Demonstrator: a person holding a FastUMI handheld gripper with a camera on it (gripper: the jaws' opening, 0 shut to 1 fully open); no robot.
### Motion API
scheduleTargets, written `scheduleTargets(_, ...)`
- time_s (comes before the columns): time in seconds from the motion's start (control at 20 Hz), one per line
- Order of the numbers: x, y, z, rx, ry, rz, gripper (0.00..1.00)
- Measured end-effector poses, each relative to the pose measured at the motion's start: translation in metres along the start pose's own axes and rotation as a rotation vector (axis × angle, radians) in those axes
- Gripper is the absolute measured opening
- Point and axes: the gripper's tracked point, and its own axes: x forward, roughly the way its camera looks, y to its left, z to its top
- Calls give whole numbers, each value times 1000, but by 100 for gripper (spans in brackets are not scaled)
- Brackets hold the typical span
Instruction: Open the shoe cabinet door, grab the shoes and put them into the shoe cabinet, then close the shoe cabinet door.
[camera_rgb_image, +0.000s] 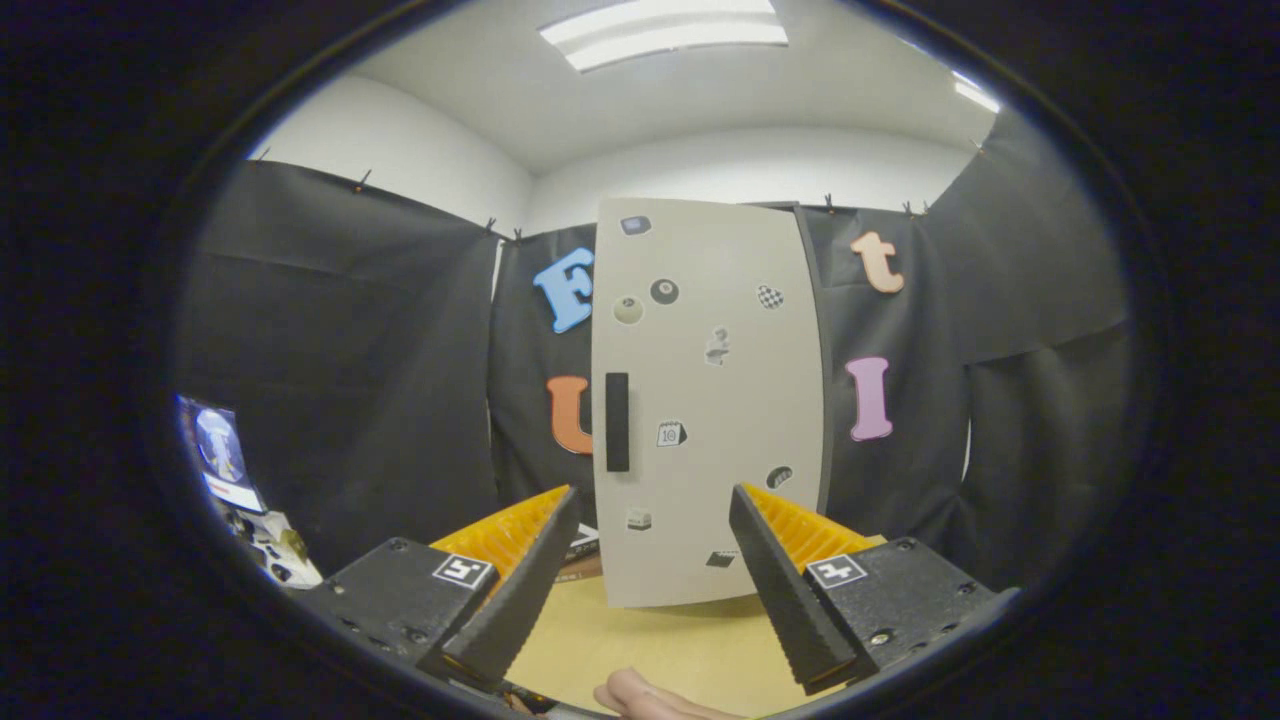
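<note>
- Plainly, the shoe cabinet door (710, 400) stands upright beyond the claw (652, 515), shut as far as I can judge, its face square to the fingers.
- Its long axis runs vertical; the dark handle (617, 421), also vertical, sits by the door's left edge, above the left finger.
- A shut door fits either shoes waiting outside or shoes stowed inside; I see no shoes, so I cannot tell which.
- The claw is spread wide, gripping nothing, over the tabletop (680, 650).
</note>
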Motion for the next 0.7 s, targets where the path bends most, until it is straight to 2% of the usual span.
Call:
scheduleTargets(0.1, -20, 5, 3, 42, -30, 26, 99)
scheduleTargets(0.25, -43, -2, 3, 62, -48, 14, 99)
scheduleTargets(0.5, -70, -10, -12, -121, -66, -17, 99)
scheduleTargets(0.7, -79, -24, -26, -157, -46, -31, 99)
